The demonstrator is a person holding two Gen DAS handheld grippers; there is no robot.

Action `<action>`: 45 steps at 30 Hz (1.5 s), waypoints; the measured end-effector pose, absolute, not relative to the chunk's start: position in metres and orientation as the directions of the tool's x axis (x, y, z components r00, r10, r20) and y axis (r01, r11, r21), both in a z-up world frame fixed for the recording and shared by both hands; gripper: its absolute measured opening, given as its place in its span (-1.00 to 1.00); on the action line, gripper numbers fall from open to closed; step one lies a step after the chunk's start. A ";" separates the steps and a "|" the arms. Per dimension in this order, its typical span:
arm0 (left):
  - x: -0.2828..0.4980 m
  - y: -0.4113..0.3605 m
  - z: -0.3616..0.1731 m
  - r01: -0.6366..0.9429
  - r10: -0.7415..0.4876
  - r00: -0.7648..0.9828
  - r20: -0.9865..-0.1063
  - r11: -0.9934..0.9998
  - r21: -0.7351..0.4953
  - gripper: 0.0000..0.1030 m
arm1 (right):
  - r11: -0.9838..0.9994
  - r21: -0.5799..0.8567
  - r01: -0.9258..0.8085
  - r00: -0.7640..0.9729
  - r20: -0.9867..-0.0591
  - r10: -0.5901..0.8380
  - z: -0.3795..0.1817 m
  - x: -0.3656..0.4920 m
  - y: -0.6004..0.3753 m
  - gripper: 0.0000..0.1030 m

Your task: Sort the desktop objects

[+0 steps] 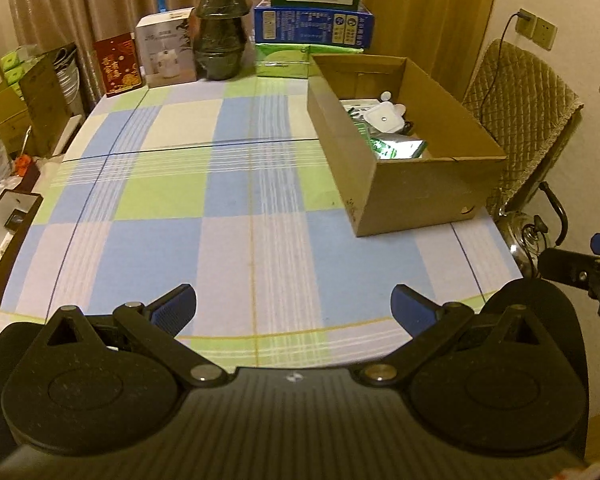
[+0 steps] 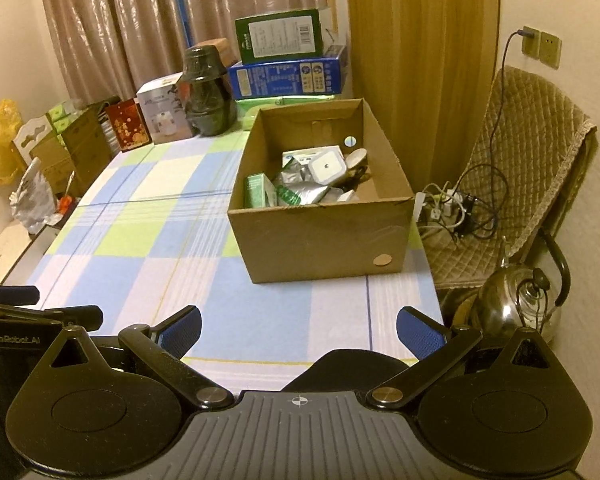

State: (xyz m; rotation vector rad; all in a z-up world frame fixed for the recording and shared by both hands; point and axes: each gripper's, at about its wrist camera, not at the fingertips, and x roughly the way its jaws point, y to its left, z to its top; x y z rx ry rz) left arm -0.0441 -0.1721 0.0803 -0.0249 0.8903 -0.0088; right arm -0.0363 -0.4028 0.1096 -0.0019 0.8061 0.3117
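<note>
We see an open brown cardboard box (image 2: 320, 236) standing on the checked tablecloth (image 2: 140, 240) toward the table's right side, near a padded chair (image 2: 532, 152). Inside it lie a white square gadget (image 2: 326, 168), a green carton (image 2: 256, 190), and silvery foil packets (image 2: 300, 192), heaped together. Our left gripper (image 1: 294, 308) hangs over the near table edge with its blue-padded jaws spread wide and empty; our right gripper (image 2: 298, 332) is likewise wide apart, holding nothing. A steel kettle (image 2: 516, 304) sits beside the table.
</note>
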 end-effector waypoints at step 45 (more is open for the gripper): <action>-0.052 -0.165 0.081 -0.020 -0.016 0.642 -0.767 0.999 -0.037 0.98 | 0.957 0.108 -0.270 0.644 -0.718 0.263 0.108 -0.039 -0.399 0.96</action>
